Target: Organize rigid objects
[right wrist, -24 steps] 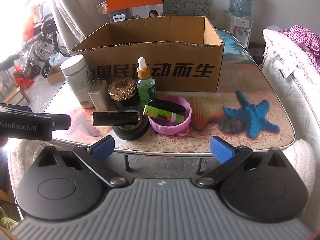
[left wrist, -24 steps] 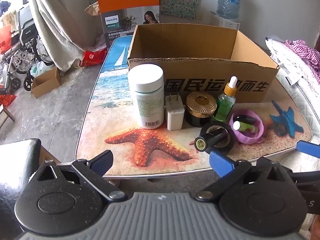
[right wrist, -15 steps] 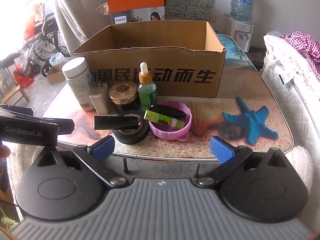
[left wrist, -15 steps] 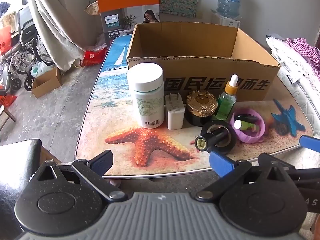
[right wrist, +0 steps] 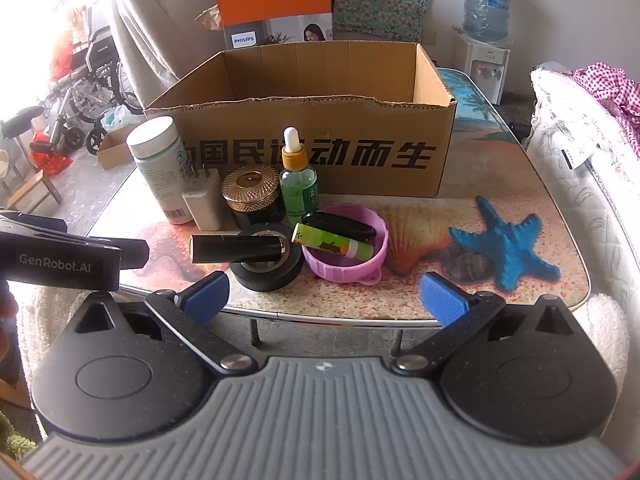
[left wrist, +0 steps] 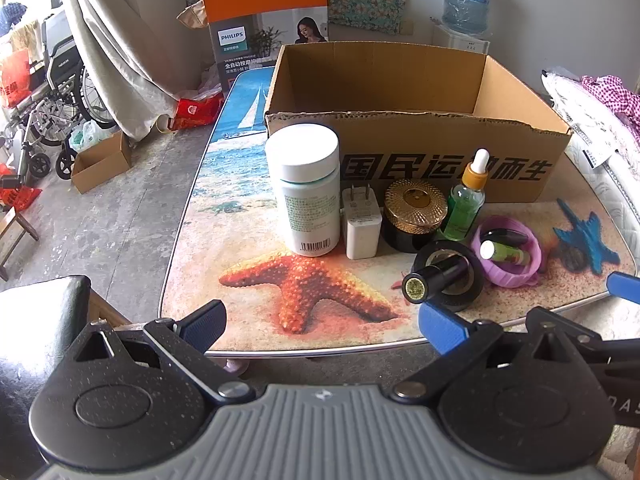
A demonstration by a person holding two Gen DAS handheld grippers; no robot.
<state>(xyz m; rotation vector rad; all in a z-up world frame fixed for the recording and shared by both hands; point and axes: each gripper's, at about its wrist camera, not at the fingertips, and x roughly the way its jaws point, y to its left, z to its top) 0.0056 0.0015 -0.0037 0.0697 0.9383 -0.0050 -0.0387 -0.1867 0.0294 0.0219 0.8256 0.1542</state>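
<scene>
Both grippers hovering released at the table's near edge.
Left gripper (left wrist: 320,324) and right gripper (right wrist: 326,300) are gaping wide, grasping nothing; the bottle (left wrist: 306,188), plug (left wrist: 362,220), jar (left wrist: 414,212), dropper (left wrist: 466,200), tape (right wrist: 268,264) and purple lid (right wrist: 346,248) are standing at 12 o'clock before the box (right wrist: 320,144).

Near the table's (right wrist: 472,184) front edge, a row stands before the cardboard box (right wrist: 320,136): bottle (right wrist: 160,168), charger (right wrist: 204,204), jar (right wrist: 252,196), dropper bottle (right wrist: 298,184). A tube (right wrist: 236,249) lies across the tape roll (right wrist: 266,270).
</scene>
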